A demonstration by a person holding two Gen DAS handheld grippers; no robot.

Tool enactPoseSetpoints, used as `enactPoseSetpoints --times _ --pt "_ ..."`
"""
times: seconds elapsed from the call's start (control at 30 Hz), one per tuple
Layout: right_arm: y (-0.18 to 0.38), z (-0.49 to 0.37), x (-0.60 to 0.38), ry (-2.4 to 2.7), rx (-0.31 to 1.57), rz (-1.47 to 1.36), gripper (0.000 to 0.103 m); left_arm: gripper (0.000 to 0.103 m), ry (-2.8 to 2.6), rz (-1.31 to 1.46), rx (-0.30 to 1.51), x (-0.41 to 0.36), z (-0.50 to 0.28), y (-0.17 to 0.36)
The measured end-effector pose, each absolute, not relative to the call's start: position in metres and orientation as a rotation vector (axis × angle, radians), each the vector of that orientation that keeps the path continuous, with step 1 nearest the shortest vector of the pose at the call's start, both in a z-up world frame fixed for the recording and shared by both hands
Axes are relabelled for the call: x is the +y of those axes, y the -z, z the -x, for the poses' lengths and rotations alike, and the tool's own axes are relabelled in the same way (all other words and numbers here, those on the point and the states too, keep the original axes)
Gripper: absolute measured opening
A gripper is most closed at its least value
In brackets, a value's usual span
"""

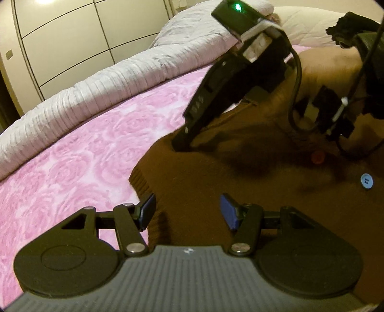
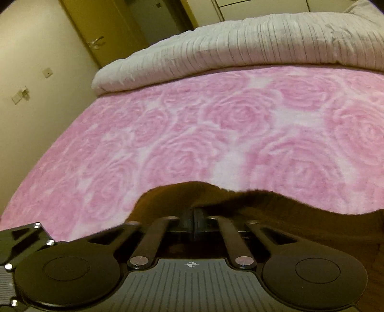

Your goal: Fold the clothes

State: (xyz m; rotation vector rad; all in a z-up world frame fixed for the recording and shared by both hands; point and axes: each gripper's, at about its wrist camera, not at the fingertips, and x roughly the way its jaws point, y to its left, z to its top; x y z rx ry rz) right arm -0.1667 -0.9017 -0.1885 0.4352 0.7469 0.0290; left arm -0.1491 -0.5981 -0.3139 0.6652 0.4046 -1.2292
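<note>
A brown knitted cardigan [image 1: 240, 182] with a blue button [image 1: 366, 180] and a red button [image 1: 318, 157] lies on the pink rose-patterned bed cover [image 1: 84, 156]. My left gripper [image 1: 187, 211] is open just above the cardigan's ribbed edge, its blue pads on either side of the cloth. My right gripper [image 1: 182, 146] shows in the left wrist view, fingers pressed down on the cardigan's far edge. In the right wrist view my right gripper [image 2: 194, 222] is shut on a fold of the brown cardigan [image 2: 276, 206], which hides the fingertips.
A rolled white-grey quilt [image 1: 96, 96] lies along the far side of the bed, and shows in the right wrist view [image 2: 240, 48]. A pillow [image 1: 300, 21] sits at the head. Wardrobe doors [image 1: 72, 36] stand behind. A door [image 2: 103, 28] and wall lie beyond the bed.
</note>
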Motion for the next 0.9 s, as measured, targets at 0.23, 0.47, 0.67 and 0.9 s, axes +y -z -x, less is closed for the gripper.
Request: enactPoseSetpoints --times 0.23,0.47,0.67,0.9 --pt "0.167 0.164 -0.917 0.07 0.725 -0.286 0.001 0.055 1.276 -0.705 0.413 -0.625 0.147 0.315" --pt "0.164 0.193 -0.916 0.112 0.714 -0.301 0.011 0.055 1.269 -0.71 0.44 -0.627 0.144 0.315" --pt "0.147 0.259 -0.882 0.118 0.741 -0.303 0.054 0.055 1.228 -0.665 0.486 -0.598 0.16 0.3" --pt "0.119 0.383 -0.832 0.221 0.708 -0.382 0.083 0.06 1.172 -0.605 0.498 -0.53 0.224 0.269"
